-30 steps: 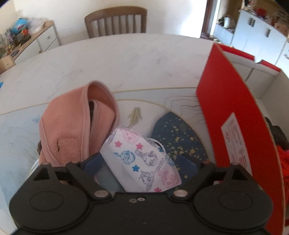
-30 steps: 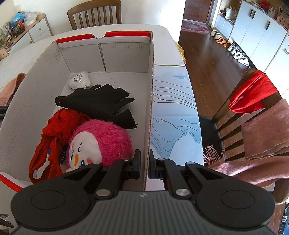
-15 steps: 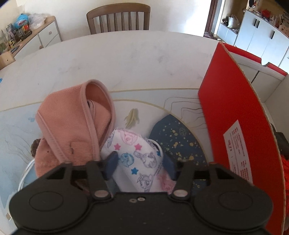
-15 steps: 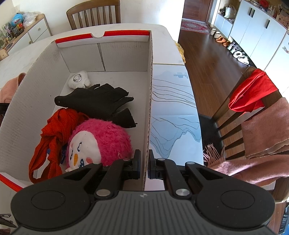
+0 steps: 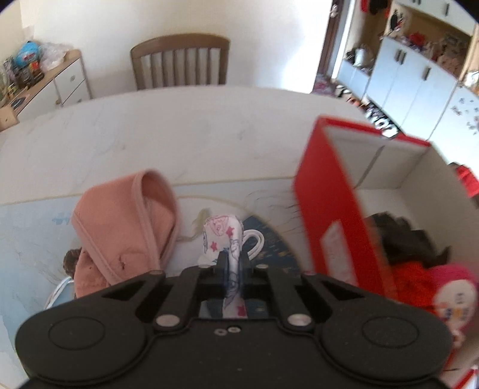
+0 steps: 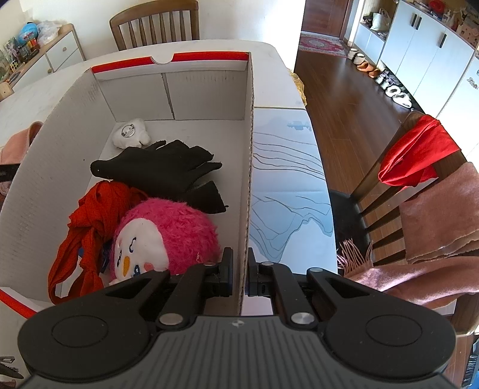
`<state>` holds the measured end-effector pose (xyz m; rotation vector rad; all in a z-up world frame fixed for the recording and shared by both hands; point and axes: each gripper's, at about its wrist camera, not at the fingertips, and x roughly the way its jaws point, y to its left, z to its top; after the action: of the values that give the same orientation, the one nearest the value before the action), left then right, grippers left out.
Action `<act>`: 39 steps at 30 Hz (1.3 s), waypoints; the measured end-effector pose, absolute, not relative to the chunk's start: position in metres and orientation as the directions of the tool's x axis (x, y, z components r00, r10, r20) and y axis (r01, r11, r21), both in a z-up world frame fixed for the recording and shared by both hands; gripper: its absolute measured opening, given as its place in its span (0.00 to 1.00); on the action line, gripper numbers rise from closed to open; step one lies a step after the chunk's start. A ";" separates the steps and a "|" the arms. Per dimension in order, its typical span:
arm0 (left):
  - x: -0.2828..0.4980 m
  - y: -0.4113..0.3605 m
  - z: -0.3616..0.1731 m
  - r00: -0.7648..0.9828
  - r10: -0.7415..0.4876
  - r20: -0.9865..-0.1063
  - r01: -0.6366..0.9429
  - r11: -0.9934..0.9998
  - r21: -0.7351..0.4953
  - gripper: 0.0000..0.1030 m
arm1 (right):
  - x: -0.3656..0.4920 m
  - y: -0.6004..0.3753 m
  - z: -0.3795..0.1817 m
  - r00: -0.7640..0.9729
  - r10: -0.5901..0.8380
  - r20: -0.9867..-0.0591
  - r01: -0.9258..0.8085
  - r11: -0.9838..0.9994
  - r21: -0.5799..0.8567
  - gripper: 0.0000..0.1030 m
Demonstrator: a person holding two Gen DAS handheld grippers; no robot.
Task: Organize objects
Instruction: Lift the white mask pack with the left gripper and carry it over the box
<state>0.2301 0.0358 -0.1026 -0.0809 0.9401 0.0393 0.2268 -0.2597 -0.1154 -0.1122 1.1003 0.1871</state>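
Left wrist: your left gripper (image 5: 230, 263) pinched the mask (image 5: 223, 236) for boxing; right gripper (image 6: 239, 276) clamped the box (image 6: 247, 167) wall steady.

**Two wrist views, one shared box**

The left wrist camera looked steeply down over its gripper (image 5: 232, 263) at the table (image 5: 179, 134), close up, with the box (image 5: 335, 209) at three o'clock. The right wrist camera sat close above the box wall (image 6: 247, 179), facing down into it, floor at two o'clock. Both views shared the box interior, the pink toy (image 5: 452, 287) (image 6: 167, 230) and the far chair (image 5: 179, 59) (image 6: 154, 22).
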 end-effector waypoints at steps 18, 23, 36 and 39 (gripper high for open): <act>0.216 -0.055 -0.024 0.658 -0.204 -0.725 0.207 0.975 -0.087 0.05 | 0.228 -0.259 -0.113 0.443 0.098 -0.891 -0.205 0.979 0.006 0.06; 0.223 -0.085 -0.026 0.645 -0.228 -0.730 0.276 0.960 -0.057 0.05 | 0.228 -0.259 -0.114 0.444 0.099 -0.891 -0.206 0.979 0.006 0.06; 0.245 -0.132 -0.056 0.594 -0.205 -0.778 0.367 0.930 0.035 0.07 | 0.228 -0.258 -0.113 0.448 0.104 -0.888 -0.212 0.977 0.008 0.06; 0.252 -0.134 -0.066 0.576 -0.191 -0.795 0.368 0.929 0.044 0.09 | 0.228 -0.259 -0.114 0.449 0.106 -0.887 -0.212 0.977 0.009 0.06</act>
<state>0.2519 -0.1336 -0.0656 0.2131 0.9006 -0.3296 0.2276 -0.2587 -0.1135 -0.1087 1.0877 0.1969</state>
